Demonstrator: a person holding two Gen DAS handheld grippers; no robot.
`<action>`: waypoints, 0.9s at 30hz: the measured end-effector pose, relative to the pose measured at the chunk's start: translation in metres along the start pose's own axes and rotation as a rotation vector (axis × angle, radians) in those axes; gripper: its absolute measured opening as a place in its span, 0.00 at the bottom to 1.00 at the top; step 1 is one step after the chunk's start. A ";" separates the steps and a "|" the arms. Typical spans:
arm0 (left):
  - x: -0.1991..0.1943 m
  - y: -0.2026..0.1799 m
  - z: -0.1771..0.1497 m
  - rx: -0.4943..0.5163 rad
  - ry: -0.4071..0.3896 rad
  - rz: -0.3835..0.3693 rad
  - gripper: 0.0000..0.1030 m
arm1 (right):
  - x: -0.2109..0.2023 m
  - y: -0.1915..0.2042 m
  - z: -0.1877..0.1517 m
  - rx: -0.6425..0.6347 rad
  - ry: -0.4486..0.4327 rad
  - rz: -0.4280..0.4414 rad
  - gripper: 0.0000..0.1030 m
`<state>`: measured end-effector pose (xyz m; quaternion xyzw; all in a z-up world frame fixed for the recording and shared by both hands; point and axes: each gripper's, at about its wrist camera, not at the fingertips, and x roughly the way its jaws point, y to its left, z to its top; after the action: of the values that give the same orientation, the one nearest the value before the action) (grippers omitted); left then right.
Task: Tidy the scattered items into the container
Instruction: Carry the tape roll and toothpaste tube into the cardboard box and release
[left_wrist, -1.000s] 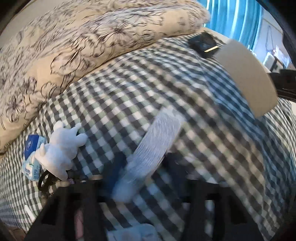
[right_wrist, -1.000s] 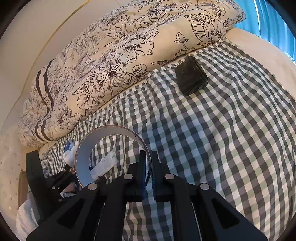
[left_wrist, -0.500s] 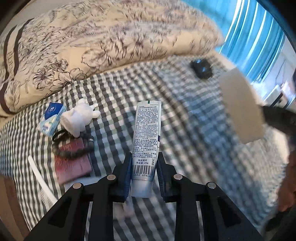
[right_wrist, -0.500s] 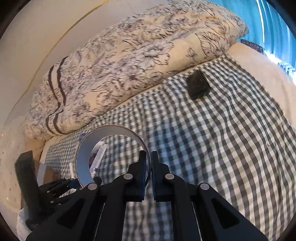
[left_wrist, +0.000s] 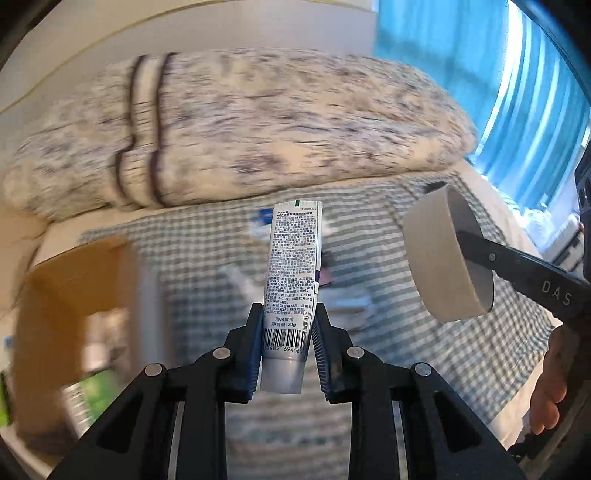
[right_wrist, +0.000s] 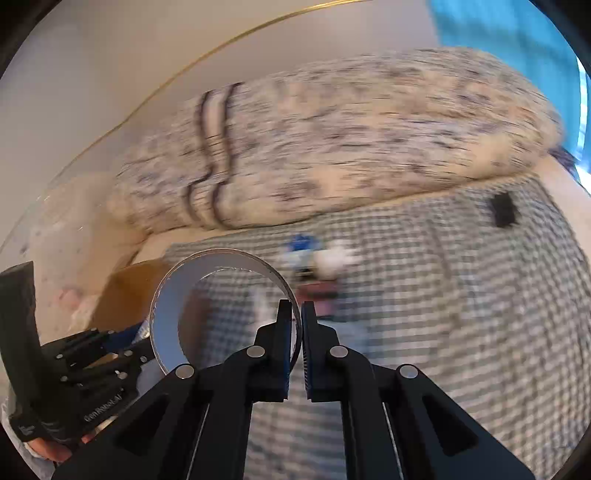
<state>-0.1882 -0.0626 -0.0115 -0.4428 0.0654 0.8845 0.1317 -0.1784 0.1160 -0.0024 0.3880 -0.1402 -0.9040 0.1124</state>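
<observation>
My left gripper (left_wrist: 287, 325) is shut on a white toothpaste tube (left_wrist: 293, 273), held upright above the checked bedspread. A brown cardboard box (left_wrist: 77, 295) stands at the left, blurred, with items inside. My right gripper (right_wrist: 295, 317) is shut on the rim of a wide roll of tape (right_wrist: 173, 317); the same tape roll (left_wrist: 443, 258) hangs at the right in the left wrist view. In the right wrist view the box (right_wrist: 125, 291) shows behind the roll, and the left gripper's body (right_wrist: 88, 373) is at lower left.
A floral duvet (right_wrist: 332, 147) lies piled along the back. On the checked bedspread (right_wrist: 480, 314) lie a blue packet (right_wrist: 301, 242), a white toy (right_wrist: 334, 258), a reddish item (right_wrist: 317, 295) and a black object (right_wrist: 502, 208). Blue curtains (left_wrist: 517, 92) hang at the right.
Both grippers have swung left and lifted with their loads. The cardboard box has come into view at the left, and the scattered items now lie farther off.
</observation>
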 end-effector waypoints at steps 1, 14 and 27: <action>-0.009 0.020 -0.007 -0.014 0.000 0.033 0.24 | 0.003 0.019 0.001 -0.020 0.001 0.012 0.05; -0.017 0.154 -0.070 -0.131 0.069 0.143 0.24 | 0.121 0.210 0.001 -0.215 0.129 0.078 0.05; 0.018 0.145 -0.073 -0.108 0.026 0.202 0.99 | 0.126 0.205 0.013 -0.143 -0.003 0.108 0.84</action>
<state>-0.1846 -0.2155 -0.0696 -0.4518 0.0636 0.8897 0.0172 -0.2533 -0.1128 -0.0080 0.3694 -0.0962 -0.9049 0.1882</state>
